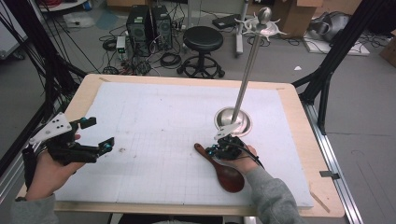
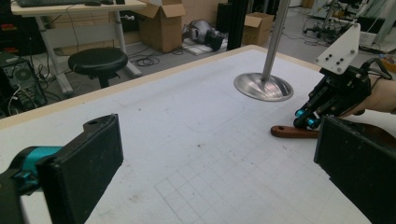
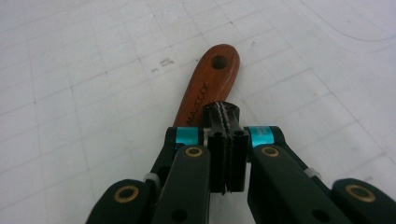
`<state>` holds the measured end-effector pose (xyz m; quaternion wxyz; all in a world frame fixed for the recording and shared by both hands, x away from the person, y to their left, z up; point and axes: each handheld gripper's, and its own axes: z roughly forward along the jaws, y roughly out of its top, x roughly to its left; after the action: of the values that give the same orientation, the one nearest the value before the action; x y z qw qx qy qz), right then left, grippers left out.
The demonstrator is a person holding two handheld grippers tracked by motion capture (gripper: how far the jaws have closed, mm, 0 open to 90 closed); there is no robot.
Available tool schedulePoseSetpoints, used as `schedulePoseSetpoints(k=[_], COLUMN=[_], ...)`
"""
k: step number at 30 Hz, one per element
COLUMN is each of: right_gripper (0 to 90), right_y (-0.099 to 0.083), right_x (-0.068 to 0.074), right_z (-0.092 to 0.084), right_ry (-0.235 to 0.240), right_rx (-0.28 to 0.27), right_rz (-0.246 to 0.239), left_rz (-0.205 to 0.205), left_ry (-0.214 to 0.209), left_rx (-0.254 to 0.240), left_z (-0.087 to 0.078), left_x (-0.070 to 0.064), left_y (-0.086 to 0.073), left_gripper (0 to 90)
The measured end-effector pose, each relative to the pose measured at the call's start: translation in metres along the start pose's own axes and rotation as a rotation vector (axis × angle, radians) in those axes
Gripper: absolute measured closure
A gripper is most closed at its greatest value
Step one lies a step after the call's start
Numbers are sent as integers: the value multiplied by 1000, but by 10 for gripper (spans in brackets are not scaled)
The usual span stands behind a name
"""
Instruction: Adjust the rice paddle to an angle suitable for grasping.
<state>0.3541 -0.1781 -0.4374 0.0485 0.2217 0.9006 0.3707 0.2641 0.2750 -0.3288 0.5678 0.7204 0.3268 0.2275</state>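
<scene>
On the white gridded mat (image 1: 154, 126) that covers my work table (image 1: 299, 140), both of my grippers hang over a wooden spoon job.

I see the tall steel stand (image 1: 247, 70) rising from its round base at the mat's far right, the biggest thing on it. My left gripper (image 1: 95, 135) hovers at the mat's left edge with its jaws spread wide and nothing between them. My right gripper (image 3: 225, 121) sits near the stand's base, jaws pressed fully together, poised just above the handle of the wooden spoon (image 1: 224, 170). That spoon lies flat on the mat, bowl toward the near edge, handle pointing away to the left.
</scene>
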Motion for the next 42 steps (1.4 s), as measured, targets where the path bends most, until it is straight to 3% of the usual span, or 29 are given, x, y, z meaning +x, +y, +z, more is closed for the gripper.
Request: schedulePoseSetpoints(k=[14,19,24,28,37,42], right_gripper=[900,899,899,886,396,207], right_y=[13,14,15,19,28,28], right_x=[16,19,20,24,44,46], right_z=[11,13,13,5,-12,-19], right_ry=[44,70,66,43,-9,-38], right_rx=[38,38,42,11,-1,-13], right_rz=[-54,-52,-55,-34,22,59], left_rz=[1,-1,-1,-1,4,1], left_ry=[-2,-3,-4,-3,-5,-6], left_rx=[-1,-4,-3,-2,-12,-14], left_z=[-1,-1,-1,-1,-4,-3], left_x=[0,1,1,1,3,3], left_y=[0,0,0,0,3,3], left_gripper=[17,18,17,18,17,17])
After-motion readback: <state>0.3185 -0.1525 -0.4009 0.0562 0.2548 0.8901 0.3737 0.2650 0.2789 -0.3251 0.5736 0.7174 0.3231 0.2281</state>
